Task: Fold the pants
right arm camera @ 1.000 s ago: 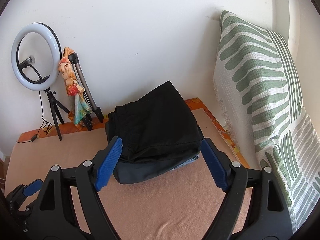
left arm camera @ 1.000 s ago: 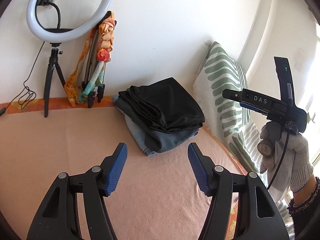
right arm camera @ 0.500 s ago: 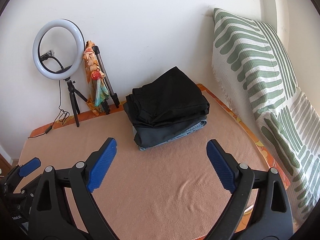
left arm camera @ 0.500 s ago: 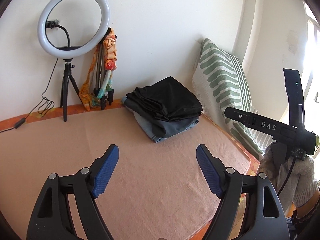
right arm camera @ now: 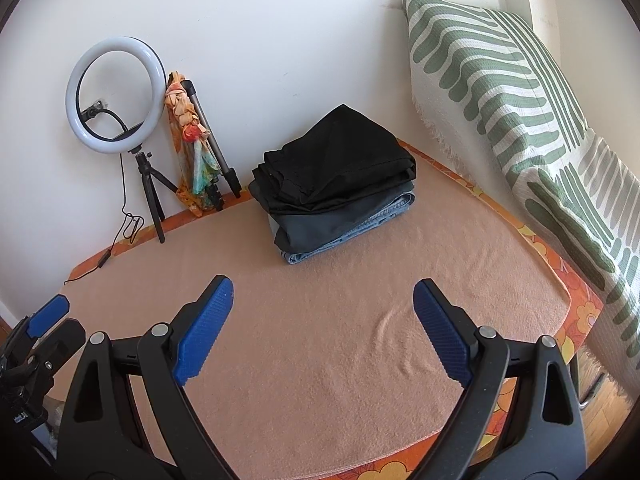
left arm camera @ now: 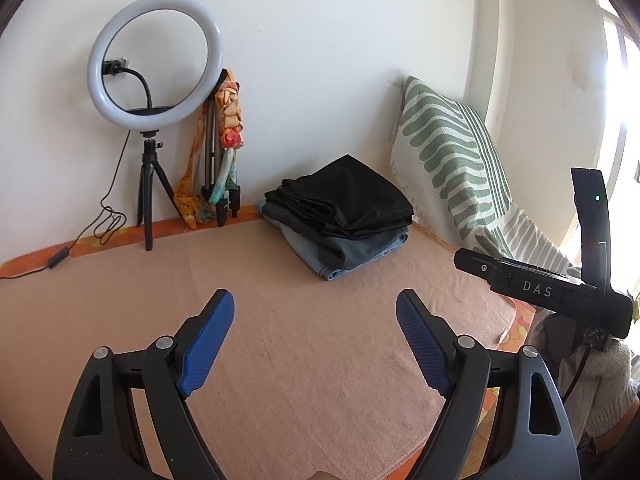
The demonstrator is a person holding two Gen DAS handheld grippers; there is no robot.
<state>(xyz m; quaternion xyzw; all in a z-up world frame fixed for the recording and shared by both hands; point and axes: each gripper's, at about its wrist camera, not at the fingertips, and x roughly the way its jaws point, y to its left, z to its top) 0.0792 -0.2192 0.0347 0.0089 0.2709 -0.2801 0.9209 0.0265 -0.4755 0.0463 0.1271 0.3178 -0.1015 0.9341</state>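
A stack of folded pants, black on top, grey and blue denim below, lies at the back of the peach blanket near the wall. It also shows in the right wrist view. My left gripper is open and empty, well back from the stack. My right gripper is open and empty, also back from the stack. The right gripper's body shows at the right in the left wrist view. The left gripper's fingertip shows at the left edge in the right wrist view.
A ring light on a tripod stands at the back left with a cable on the blanket. A folded tripod with an orange scarf leans on the wall. A green-striped cushion lines the right side. The blanket's front edge is near.
Both grippers have pulled back and away from the folded stack, which now looks smaller and farther. Both stay open and empty. The stack has not moved.
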